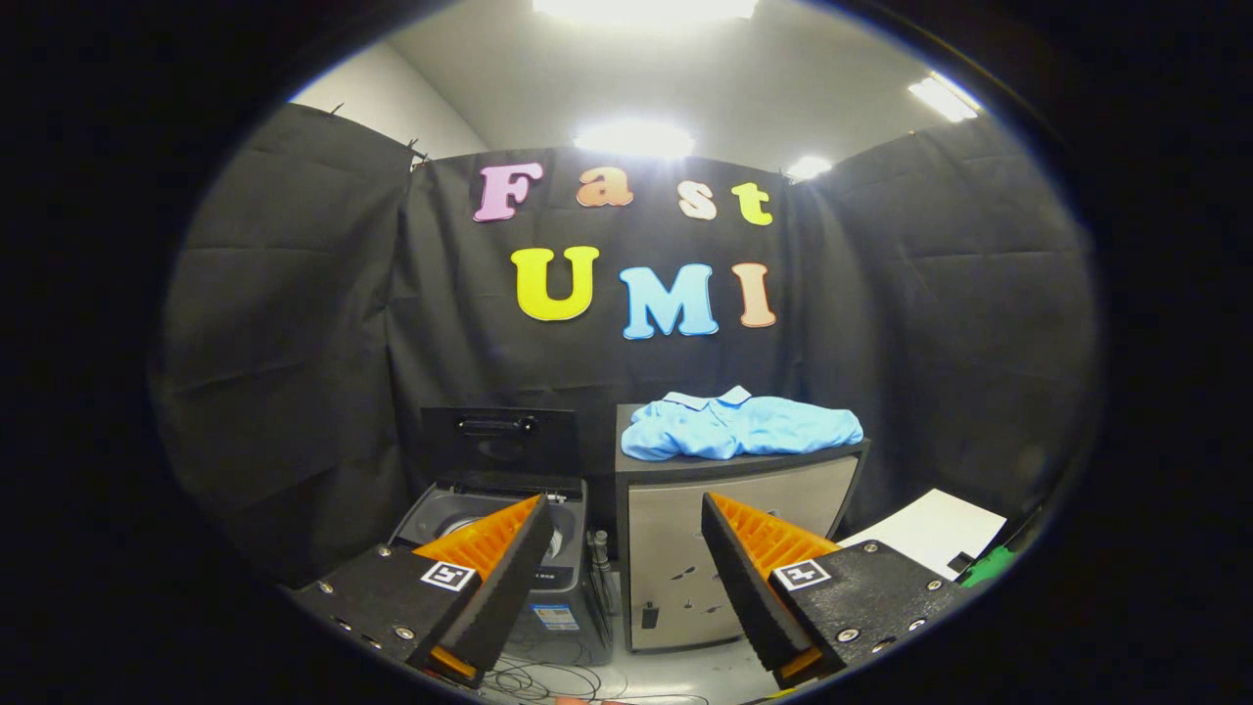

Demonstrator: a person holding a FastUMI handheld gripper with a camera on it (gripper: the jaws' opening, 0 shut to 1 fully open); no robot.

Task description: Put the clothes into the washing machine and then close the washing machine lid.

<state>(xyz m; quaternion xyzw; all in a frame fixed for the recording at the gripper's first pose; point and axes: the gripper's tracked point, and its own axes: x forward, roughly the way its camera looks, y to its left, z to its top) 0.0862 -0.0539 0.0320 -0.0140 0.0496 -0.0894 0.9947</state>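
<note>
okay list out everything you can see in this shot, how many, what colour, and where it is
shirt: one, light blue, lying crumpled on top of the cabinet, beyond the fingers
cabinet: one, silver-grey front with a dark top, standing beside the washing machine, ahead between the fingers
washing machine: one, dark grey, on the floor beside the cabinet, partly behind one finger
washing machine lid: one, black, raised upright behind the open tub
cables: a few, thin and dark, loose on the floor in front of the machine
white sheet: one, white, lying flat on the far side of the cabinet from the machine
green object: one, green, next to the white sheet, too small to identify
gripper: one, fingers spread open, holding nothing
</note>
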